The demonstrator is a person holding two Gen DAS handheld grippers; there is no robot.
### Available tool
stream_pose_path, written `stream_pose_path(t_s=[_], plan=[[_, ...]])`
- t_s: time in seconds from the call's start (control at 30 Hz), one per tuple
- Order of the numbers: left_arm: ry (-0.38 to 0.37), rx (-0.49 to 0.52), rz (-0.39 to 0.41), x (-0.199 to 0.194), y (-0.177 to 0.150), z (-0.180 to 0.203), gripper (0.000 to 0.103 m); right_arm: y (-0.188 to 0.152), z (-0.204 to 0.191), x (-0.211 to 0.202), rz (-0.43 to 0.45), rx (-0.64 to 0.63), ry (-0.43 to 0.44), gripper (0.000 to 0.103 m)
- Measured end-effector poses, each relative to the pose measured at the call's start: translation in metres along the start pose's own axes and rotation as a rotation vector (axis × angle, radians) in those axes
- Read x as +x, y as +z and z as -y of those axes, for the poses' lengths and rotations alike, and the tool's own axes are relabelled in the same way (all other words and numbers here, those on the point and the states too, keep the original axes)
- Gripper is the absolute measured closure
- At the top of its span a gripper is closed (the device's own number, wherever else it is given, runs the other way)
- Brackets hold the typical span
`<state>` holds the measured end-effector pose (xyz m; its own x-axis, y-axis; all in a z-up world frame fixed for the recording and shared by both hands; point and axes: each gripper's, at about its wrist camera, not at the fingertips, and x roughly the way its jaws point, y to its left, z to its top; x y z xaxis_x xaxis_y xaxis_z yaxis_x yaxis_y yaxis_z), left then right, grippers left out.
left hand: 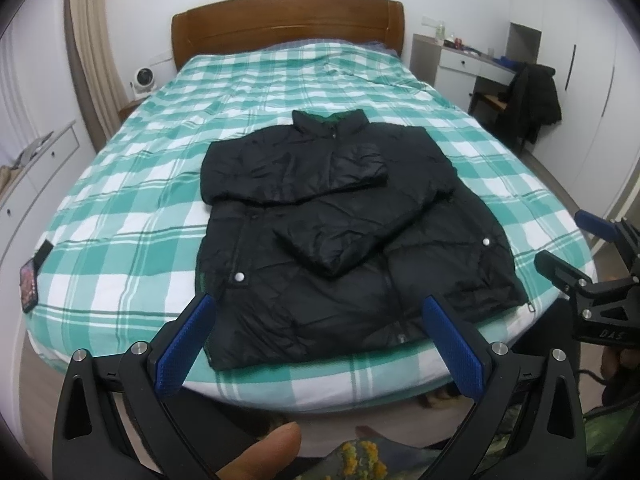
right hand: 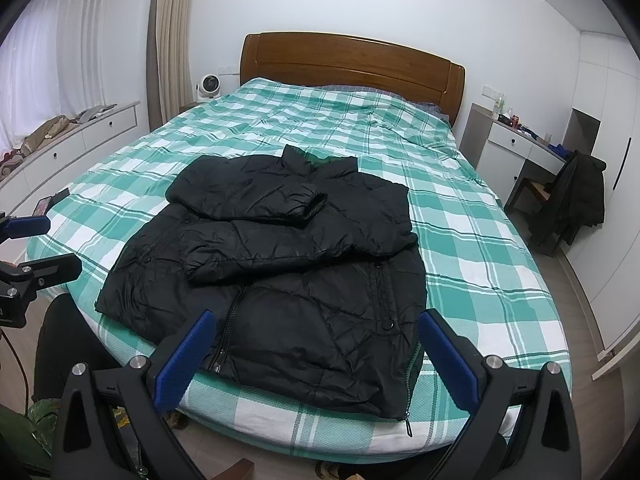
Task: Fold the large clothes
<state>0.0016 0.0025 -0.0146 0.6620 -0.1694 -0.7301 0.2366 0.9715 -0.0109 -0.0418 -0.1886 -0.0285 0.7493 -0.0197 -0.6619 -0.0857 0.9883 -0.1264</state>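
A black puffer jacket [left hand: 340,216] lies flat, front up, on the green-and-white checked bed [left hand: 120,184], collar toward the headboard, both sleeves folded across the chest. It also shows in the right wrist view [right hand: 288,264]. My left gripper [left hand: 320,344] is open and empty, held above the jacket's hem at the foot of the bed. My right gripper [right hand: 316,356] is open and empty, also over the hem; it appears at the right edge of the left wrist view [left hand: 576,248]. The left gripper shows at the left edge of the right wrist view [right hand: 40,240].
A wooden headboard [left hand: 288,20] stands at the far end. A phone [left hand: 30,284] lies at the bed's left edge. A desk [left hand: 464,60] and a chair with a dark coat [left hand: 536,96] stand to the right. A fan [left hand: 141,80] and low drawers [right hand: 80,136] are on the left.
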Motion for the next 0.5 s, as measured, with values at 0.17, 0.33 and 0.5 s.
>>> stream_pose_path(t_s=[0.17,0.33,0.5], plan=[[-0.002,-0.001,-0.004,0.0011,0.0,0.0002,0.0,-0.0002,-0.0016,0.0008,0.0,-0.006,-0.001,0.0],[-0.007,-0.002,-0.008,0.0029,0.0006,0.0007,0.0,0.0006,-0.0012,0.002,-0.002,-0.007,0.0,0.0],[-0.01,0.002,0.007,0.0018,0.0011,0.0009,0.001,0.0006,-0.002,0.0029,0.004,-0.011,-0.002,0.0]])
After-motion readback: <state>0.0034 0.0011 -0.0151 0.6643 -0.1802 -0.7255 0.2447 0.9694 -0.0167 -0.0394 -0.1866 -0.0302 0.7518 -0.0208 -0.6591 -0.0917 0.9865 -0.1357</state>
